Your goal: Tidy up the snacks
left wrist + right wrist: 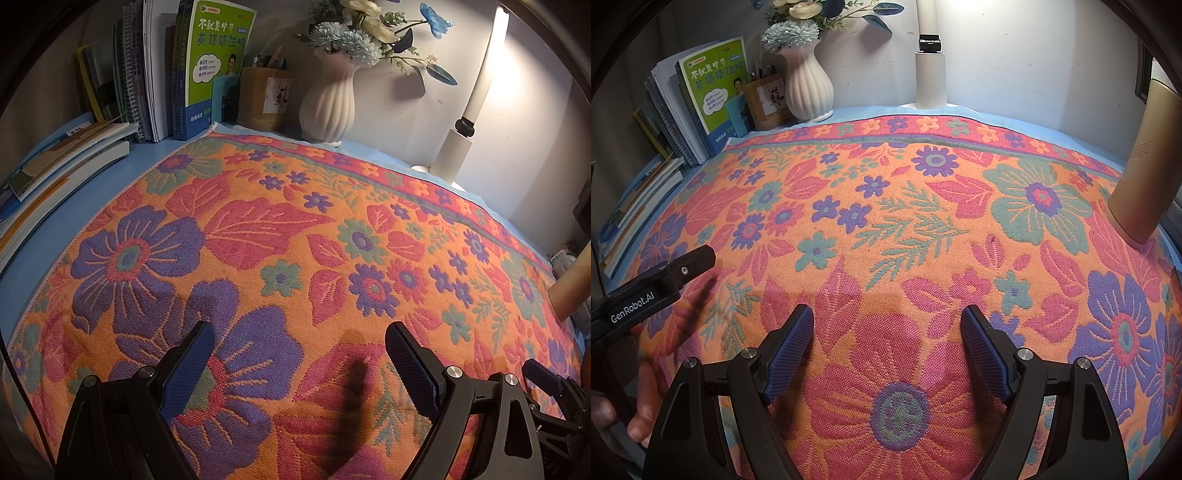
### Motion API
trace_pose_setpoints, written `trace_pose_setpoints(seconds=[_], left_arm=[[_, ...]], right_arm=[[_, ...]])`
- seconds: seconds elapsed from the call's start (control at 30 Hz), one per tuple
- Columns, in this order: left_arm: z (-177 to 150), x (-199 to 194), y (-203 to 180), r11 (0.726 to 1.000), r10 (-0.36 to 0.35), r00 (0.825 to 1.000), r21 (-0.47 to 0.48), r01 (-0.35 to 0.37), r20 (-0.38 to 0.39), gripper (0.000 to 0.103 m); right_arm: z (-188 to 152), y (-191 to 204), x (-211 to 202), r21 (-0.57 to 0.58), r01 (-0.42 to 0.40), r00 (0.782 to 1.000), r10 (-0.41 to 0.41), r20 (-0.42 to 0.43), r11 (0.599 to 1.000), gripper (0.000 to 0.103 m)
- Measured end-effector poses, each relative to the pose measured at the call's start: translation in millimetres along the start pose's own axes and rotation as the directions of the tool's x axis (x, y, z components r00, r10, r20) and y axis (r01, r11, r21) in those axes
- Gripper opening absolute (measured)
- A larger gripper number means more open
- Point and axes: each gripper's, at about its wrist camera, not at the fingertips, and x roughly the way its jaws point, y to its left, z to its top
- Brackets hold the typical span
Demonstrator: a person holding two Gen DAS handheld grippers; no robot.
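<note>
1. Left gripper (299,354): jaws apart, nothing between them, above the floral cloth (280,236) on the table.
2. Right gripper (886,343): jaws apart, empty, over the same cloth.
3. Snacks: none visible in either view.
4. Back edge: books (155,74), white vase (328,107), lamp (931,77).

I see warm light from the stick lamp (480,74) glaring on the wall (524,122); the floral cloth (295,240) is sharp, bears soft shadows, and bows toward dark, vignetted fisheye corners.
</note>
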Motion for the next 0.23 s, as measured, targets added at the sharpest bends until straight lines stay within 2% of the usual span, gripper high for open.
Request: trace_pose_setpoints(seconds=[0.23], left_arm=[[0.8,-9.3,3.6,1.000,-0.020,0.998,-0.004,0.020,0.056,0.092]], right_arm=[[0.1,0.2,0.0,0.000,0.000,1.000,0.000,-0.001,1.000,0.082]])
